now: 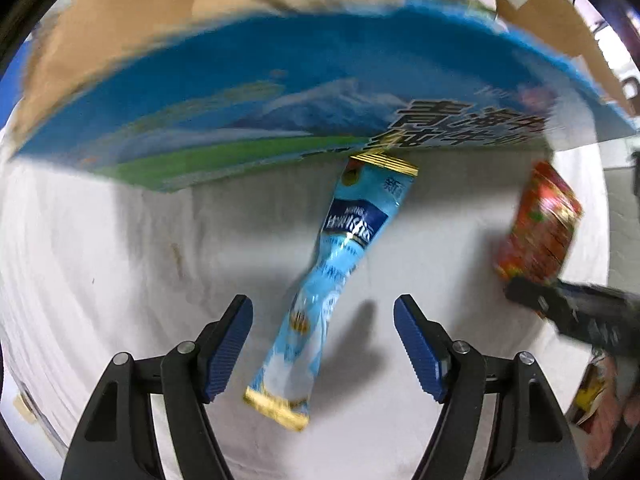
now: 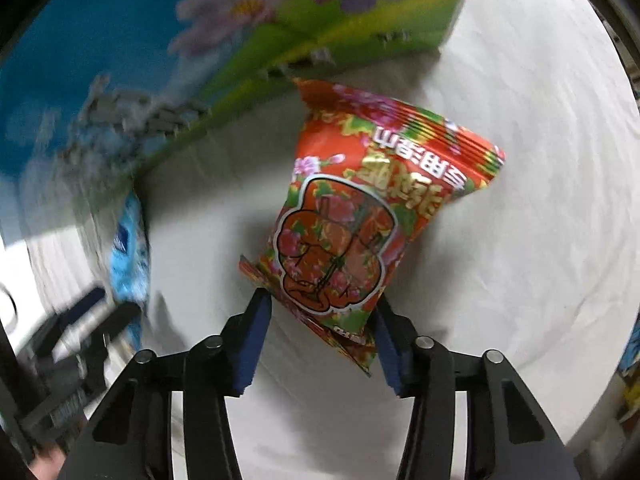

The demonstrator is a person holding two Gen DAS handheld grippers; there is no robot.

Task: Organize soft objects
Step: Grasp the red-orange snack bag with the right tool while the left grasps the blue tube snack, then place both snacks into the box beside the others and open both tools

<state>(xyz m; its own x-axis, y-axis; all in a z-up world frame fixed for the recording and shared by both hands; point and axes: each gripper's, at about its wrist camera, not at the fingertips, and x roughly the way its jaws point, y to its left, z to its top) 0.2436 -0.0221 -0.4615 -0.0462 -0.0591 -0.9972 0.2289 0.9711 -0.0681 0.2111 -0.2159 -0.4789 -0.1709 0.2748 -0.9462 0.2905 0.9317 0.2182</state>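
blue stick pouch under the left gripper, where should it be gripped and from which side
Grip the blue stick pouch across its narrow waist, about mid-length, coming straight down from above with the open left gripper straddling its width. It lies flat and long on the white cloth, and the gold sealed ends look thin and slippery.

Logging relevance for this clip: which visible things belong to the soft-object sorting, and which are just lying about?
In the job:
blue sachet, between the open left tongs
red snack bag, between the right tongs
printed carton

Lying about:
white cloth
yellow packaging at the edge
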